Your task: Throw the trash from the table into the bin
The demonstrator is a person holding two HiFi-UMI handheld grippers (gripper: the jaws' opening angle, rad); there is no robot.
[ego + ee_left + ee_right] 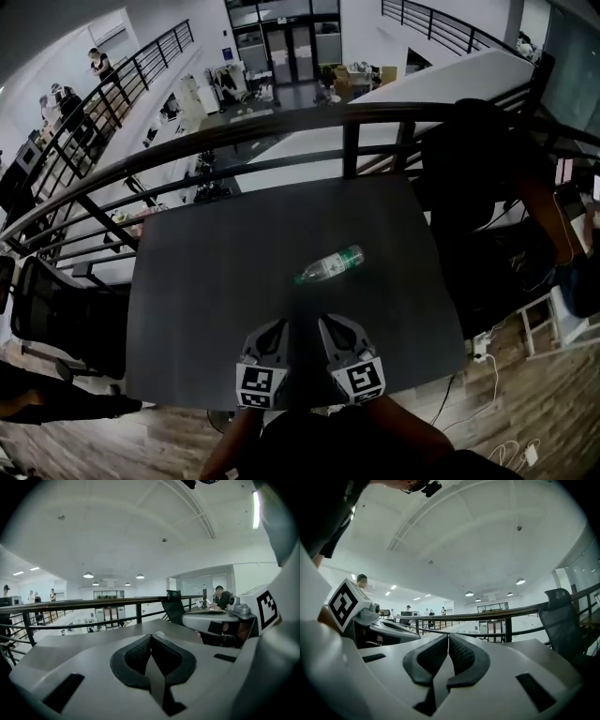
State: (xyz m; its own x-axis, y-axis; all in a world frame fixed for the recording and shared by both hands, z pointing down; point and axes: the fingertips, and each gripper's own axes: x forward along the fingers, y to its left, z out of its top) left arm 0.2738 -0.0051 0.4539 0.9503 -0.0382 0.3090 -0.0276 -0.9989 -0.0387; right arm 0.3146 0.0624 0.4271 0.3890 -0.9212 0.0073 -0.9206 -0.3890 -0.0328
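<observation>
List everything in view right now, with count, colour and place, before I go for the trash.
bottle: one, clear plastic with a green label, lying on its side near the middle of the table, ahead of both grippers.
table: one, dark grey top, pushed against the railing.
railing: one, black metal, along the far edge of the table.
office chair: one, black, on the floor left of the table.
people: several, dark clothes, far walkway at upper left.
left hand-held gripper: one, grey with black pads, over the near table edge, jaws shut, empty.
right hand-held gripper: one, same colours, beside the left one, jaws shut, empty.
</observation>
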